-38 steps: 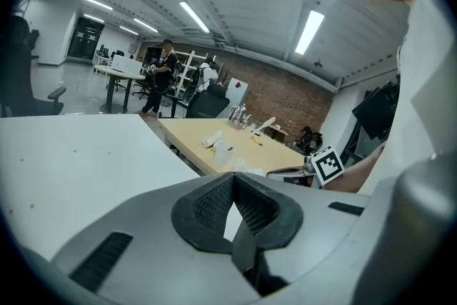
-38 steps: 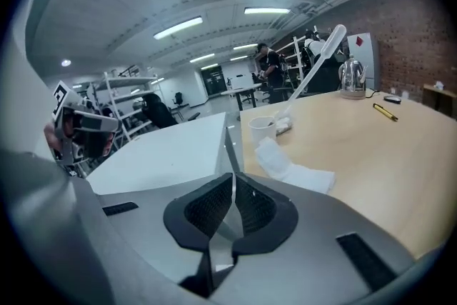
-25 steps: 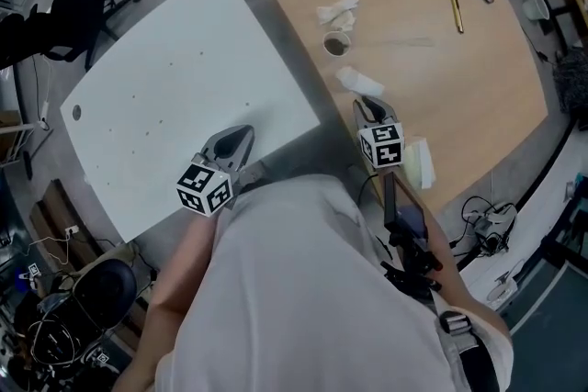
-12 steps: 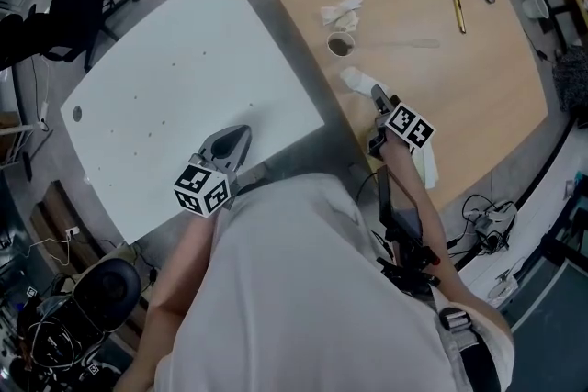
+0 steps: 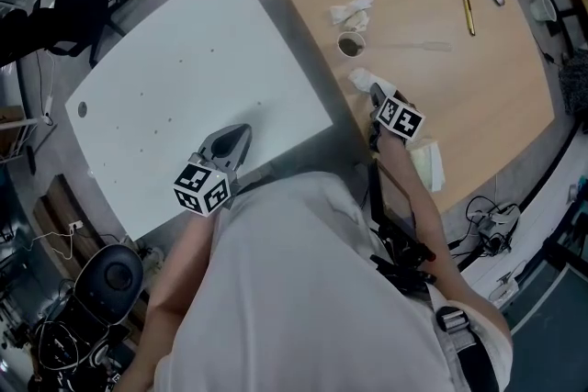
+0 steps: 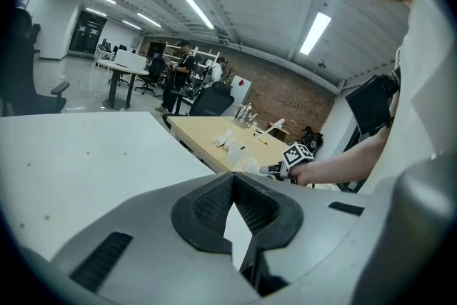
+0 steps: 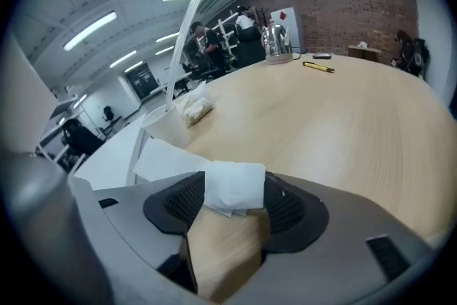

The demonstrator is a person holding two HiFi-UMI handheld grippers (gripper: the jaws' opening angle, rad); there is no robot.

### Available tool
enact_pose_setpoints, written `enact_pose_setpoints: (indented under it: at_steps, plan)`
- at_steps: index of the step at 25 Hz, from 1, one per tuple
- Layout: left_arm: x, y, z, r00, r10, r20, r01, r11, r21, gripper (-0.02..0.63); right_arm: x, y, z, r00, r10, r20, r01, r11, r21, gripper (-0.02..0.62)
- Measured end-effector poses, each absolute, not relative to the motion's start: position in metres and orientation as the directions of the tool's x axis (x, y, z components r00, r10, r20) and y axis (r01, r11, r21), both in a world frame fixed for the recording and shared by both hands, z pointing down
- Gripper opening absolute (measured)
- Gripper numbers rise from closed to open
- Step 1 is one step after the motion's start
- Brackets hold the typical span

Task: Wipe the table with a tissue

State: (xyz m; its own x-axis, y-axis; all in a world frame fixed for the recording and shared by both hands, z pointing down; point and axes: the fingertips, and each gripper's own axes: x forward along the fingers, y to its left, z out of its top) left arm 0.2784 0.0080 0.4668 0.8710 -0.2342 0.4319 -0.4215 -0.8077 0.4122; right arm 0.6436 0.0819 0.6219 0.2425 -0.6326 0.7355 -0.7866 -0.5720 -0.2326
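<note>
Jaws on the right gripper point(image 7: 233, 191) have just swung wide, and the tissue point(image 7: 225, 181) lies right between the pads, unsqueezed, flat on the wooden table point(image 7: 321, 118) near its edge. Just beyond it stands a cup point(image 7: 166, 126), with a crumpled tissue point(image 7: 193, 109) behind. Over the white table point(image 6: 86, 168), the left gripper point(image 6: 233, 186) hovers pinched shut, nothing in it.

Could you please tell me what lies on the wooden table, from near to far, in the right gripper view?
folded tissue → paper cup → crumpled tissue → kettle
</note>
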Motion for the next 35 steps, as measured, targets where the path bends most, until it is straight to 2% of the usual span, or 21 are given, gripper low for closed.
enact_pose_setpoints:
  at_steps: [1, 2, 3, 5, 9, 13, 15, 17, 21, 25, 31, 35]
  plan:
    - [0.278, 0.008, 0.467, 0.87, -0.236, 0.432, -0.423, -0.807, 0.412, 0.008, 0.644, 0.082, 0.623, 0.253, -0.618, 0.744, -0.809, -0.557, -0.188, 0.251]
    - [0.277, 0.007, 0.466, 0.87, -0.238, 0.432, -0.425, -0.806, 0.412, 0.008, 0.645, 0.083, 0.623, 0.269, -0.604, 0.75, -0.828, -0.543, -0.14, 0.12]
    - [0.276, 0.006, 0.466, 0.87, -0.239, 0.432, -0.426, -0.805, 0.413, 0.008, 0.646, 0.084, 0.621, 0.285, -0.597, 0.75, -0.841, -0.531, -0.103, 0.073]
    - [0.275, 0.005, 0.466, 0.869, -0.242, 0.432, -0.429, -0.803, 0.413, 0.008, 0.65, 0.086, 0.617, 0.302, -0.602, 0.739, -0.857, -0.511, -0.067, 0.043]
    - [0.276, 0.003, 0.469, 0.871, -0.236, 0.43, -0.425, -0.802, 0.42, 0.008, 0.662, 0.089, 0.593, 0.35, -0.624, 0.699, -0.9, -0.431, 0.066, 0.038]
    - [0.287, 0.005, 0.47, 0.881, -0.215, 0.421, -0.402, -0.809, 0.429, 0.008, 0.656, 0.083, 0.565, 0.398, -0.643, 0.654, -0.907, -0.17, 0.385, 0.038]
    - [0.293, 0.007, 0.47, 0.888, -0.203, 0.413, -0.387, -0.815, 0.431, 0.008, 0.645, 0.08, 0.558, 0.374, -0.668, 0.643, -0.897, -0.084, 0.435, 0.038]
    - [0.298, 0.008, 0.468, 0.892, -0.196, 0.407, -0.377, -0.819, 0.432, 0.008, 0.635, 0.078, 0.554, 0.336, -0.693, 0.637, -0.909, -0.062, 0.412, 0.038]
    - [0.299, 0.008, 0.466, 0.892, -0.204, 0.404, -0.381, -0.819, 0.429, 0.008, 0.596, 0.064, 0.543, 0.202, -0.762, 0.616, -0.948, 0.007, 0.32, 0.038]
    - [0.288, 0.012, 0.467, 0.882, -0.242, 0.405, -0.416, -0.804, 0.425, 0.008, 0.536, 0.043, 0.535, 0.007, -0.798, 0.602, -0.929, 0.217, 0.299, 0.038]
    - [0.25, 0.016, 0.464, 0.838, -0.36, 0.41, -0.523, -0.743, 0.417, 0.008, 0.44, 0.004, 0.537, -0.258, -0.75, 0.609, -0.776, 0.536, 0.331, 0.038]
    - [0.21, 0.021, 0.464, 0.773, -0.473, 0.423, -0.63, -0.658, 0.412, 0.008, 0.392, -0.019, 0.558, -0.356, -0.659, 0.663, -0.632, 0.692, 0.349, 0.038]
